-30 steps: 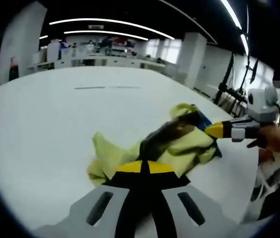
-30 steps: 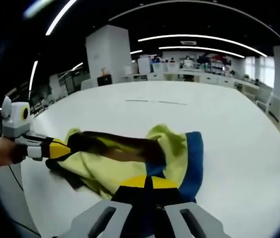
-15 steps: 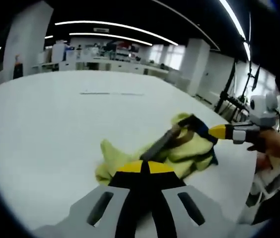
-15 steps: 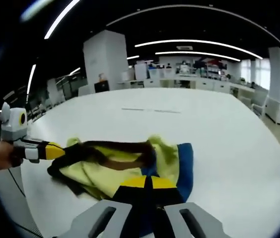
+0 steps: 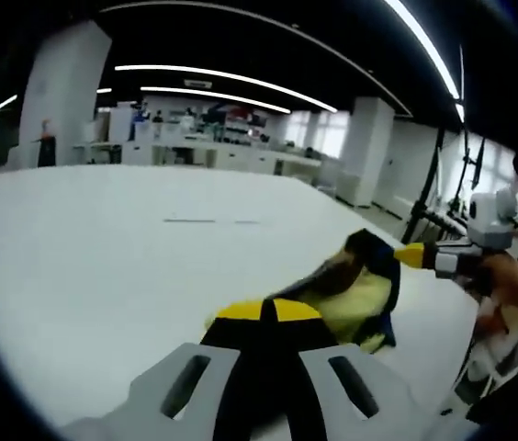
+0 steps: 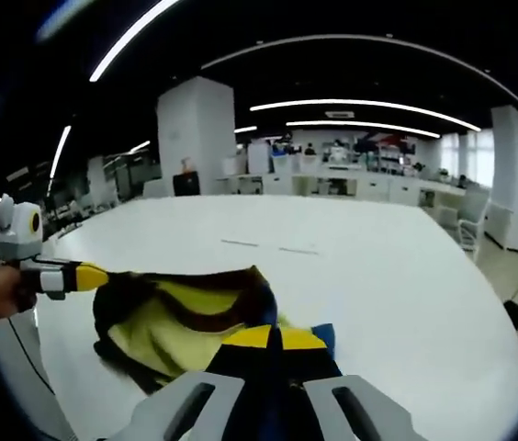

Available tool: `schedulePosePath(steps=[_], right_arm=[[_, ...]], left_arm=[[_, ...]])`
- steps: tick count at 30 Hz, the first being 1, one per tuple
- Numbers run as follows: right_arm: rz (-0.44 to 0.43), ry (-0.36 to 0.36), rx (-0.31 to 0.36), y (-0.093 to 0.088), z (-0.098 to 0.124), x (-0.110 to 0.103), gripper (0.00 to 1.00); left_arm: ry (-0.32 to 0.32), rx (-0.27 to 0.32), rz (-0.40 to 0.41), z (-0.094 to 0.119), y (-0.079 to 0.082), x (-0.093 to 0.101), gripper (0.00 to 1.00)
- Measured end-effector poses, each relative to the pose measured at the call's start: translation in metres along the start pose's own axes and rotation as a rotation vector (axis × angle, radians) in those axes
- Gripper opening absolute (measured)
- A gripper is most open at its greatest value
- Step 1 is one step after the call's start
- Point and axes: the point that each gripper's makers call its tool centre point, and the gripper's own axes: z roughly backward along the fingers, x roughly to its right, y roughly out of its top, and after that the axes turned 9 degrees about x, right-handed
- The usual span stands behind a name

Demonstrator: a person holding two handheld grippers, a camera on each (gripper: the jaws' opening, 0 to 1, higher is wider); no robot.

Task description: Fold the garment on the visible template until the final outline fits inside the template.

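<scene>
Both grippers are clamped on the same garment [image 6: 181,322], a yellow-green piece with a dark brown band and a blue trim, and hold it stretched between them above the white tabletop [image 5: 103,248]. In the left gripper view the left gripper [image 5: 261,310] has its yellow-tipped jaws pressed together on one end of the band, and the right gripper [image 5: 411,255] pinches the far end near the tabletop's right edge. The right gripper view shows that same hold from the other side: the right gripper's jaws closed on cloth at the bottom, the left gripper [image 6: 94,275] biting the other end near the left edge. The lower part of the garment sags onto the tabletop near its front edge.

A thin line [image 6: 268,247] is marked toward the middle of the tabletop (possibly part of the template, though I cannot tell).

To fold well, I would keep the held edge taut and level, carry both ends together, and lay the cloth down flat without bunching before letting go.
</scene>
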Motion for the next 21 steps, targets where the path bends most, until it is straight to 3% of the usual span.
schedulePosePath(steps=[8, 17, 21], right_arm=[[0.030, -0.025, 0.064, 0.041, -0.011, 0.014, 0.00], [0.075, -0.053, 0.113, 0.079, -0.042, 0.032, 0.00], [0.080, -0.058, 0.125, 0.088, -0.057, 0.038, 0.00]], left_arm=[[0.005, 0.127, 0.035, -0.019, 0.056, -0.005, 0.00], [0.044, 0.214, 0.040, -0.054, 0.094, -0.017, 0.00], [0.053, 0.217, 0.013, -0.072, 0.103, -0.022, 0.00]])
